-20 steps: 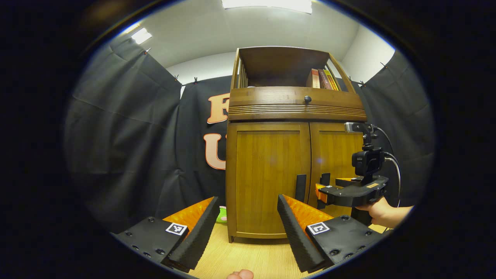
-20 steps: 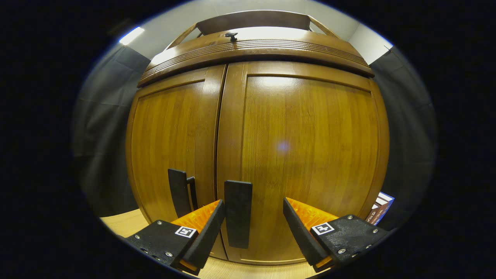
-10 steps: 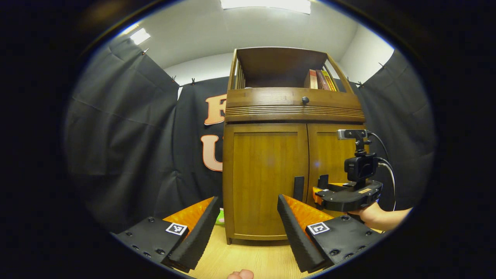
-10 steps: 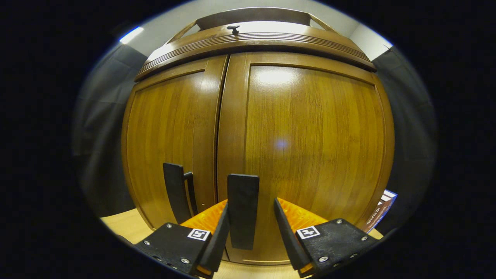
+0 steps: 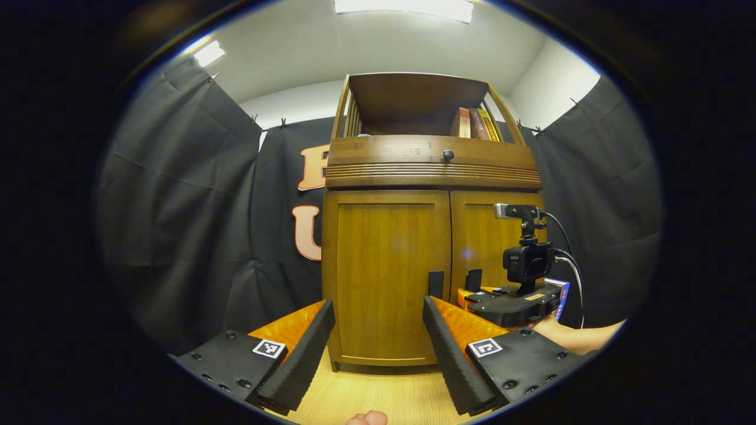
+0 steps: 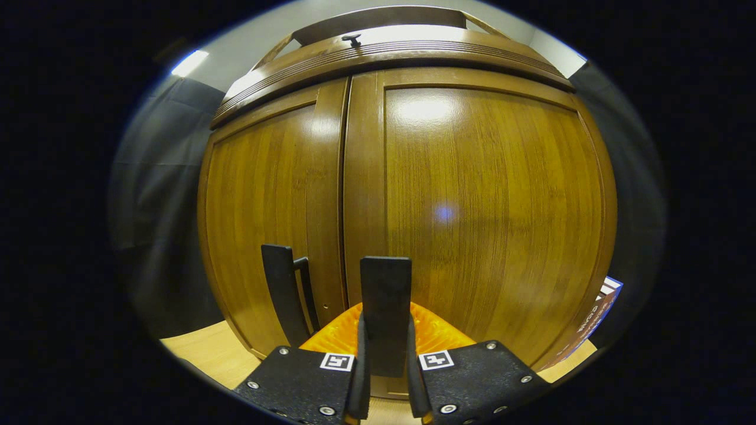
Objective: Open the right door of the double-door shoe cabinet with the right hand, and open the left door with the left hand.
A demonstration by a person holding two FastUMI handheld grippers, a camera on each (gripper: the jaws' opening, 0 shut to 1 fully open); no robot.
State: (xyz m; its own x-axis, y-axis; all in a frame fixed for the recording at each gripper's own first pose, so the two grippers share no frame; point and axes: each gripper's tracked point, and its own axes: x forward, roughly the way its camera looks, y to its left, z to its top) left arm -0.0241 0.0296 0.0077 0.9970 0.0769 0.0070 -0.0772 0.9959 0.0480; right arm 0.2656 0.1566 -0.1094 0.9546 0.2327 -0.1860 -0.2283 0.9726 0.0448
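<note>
The right gripper (image 6: 385, 372) is clamped on the right door's handle (image 6: 385, 307), the bar squeezed between both fingers. The left gripper (image 5: 378, 348) hangs with jaws wide apart, well short of the cabinet (image 5: 413, 236); both doors are closed, and the left handle (image 5: 436, 284) lies far beyond its fingers.

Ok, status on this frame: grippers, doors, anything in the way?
Right gripper shut on right handle. Left gripper open, short of the cabinet. Both doors closed. Nothing blocking the left handle.

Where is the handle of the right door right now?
In the right gripper view the right door's handle stands upright low on the door, clamped between the fingers of the right hand-held gripper, just right of the left door's handle.
</note>
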